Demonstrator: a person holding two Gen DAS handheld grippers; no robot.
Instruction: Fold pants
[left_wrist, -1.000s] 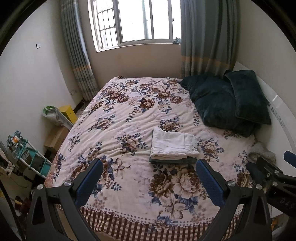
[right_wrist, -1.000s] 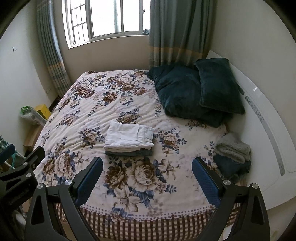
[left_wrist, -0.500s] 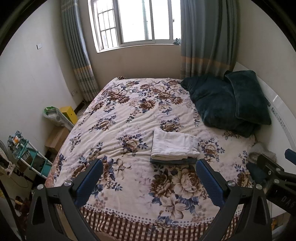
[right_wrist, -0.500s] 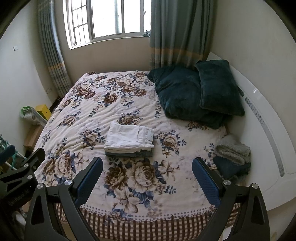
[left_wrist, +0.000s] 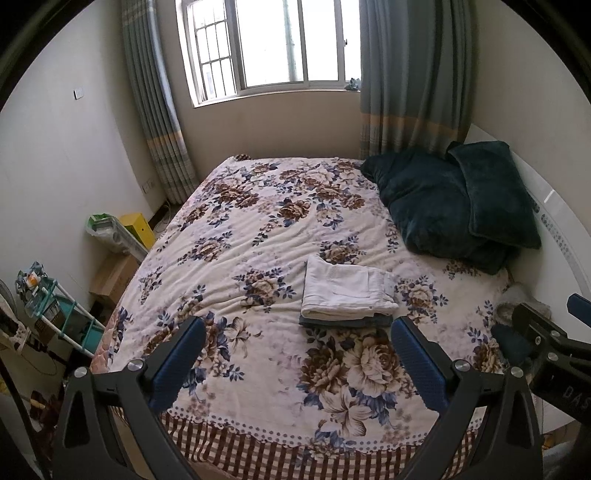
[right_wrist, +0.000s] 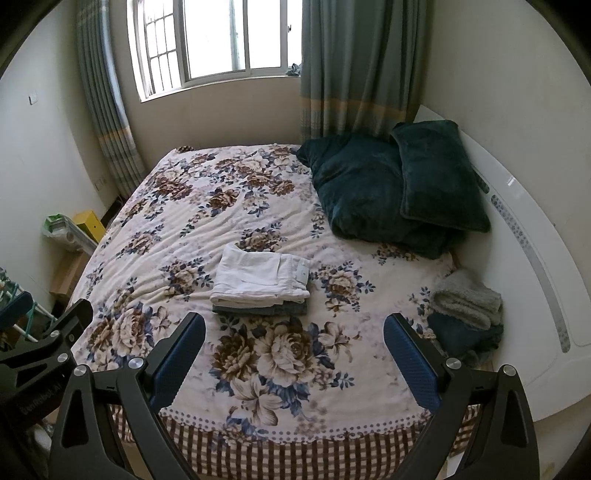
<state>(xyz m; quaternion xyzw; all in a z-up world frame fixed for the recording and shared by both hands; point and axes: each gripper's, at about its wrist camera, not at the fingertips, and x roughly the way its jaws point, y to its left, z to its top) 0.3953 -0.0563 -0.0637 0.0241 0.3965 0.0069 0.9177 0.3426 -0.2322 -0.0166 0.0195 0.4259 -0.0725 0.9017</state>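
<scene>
Left gripper (left_wrist: 297, 354) and right gripper (right_wrist: 293, 347): jaws wide apart, holding nothing. Folded white pants (right_wrist: 260, 278) lie at 12 o'clock on a dark folded garment (right_wrist: 258, 309), on the floral bed (right_wrist: 280, 369).

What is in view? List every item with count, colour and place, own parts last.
white folded pants: 1, white, mid-bed, atop the stack
dark folded garment: 1, grey-blue, under the white pants
bedspread: 1, cream floral, covering the bed
pillows: 2, dark teal, by the headboard
grey fleece bundle: 1, grey, bed's right edge
yellow box: 1, yellow, floor left
left gripper: 1, black, blue pads, open
right gripper: 1, same, open
</scene>
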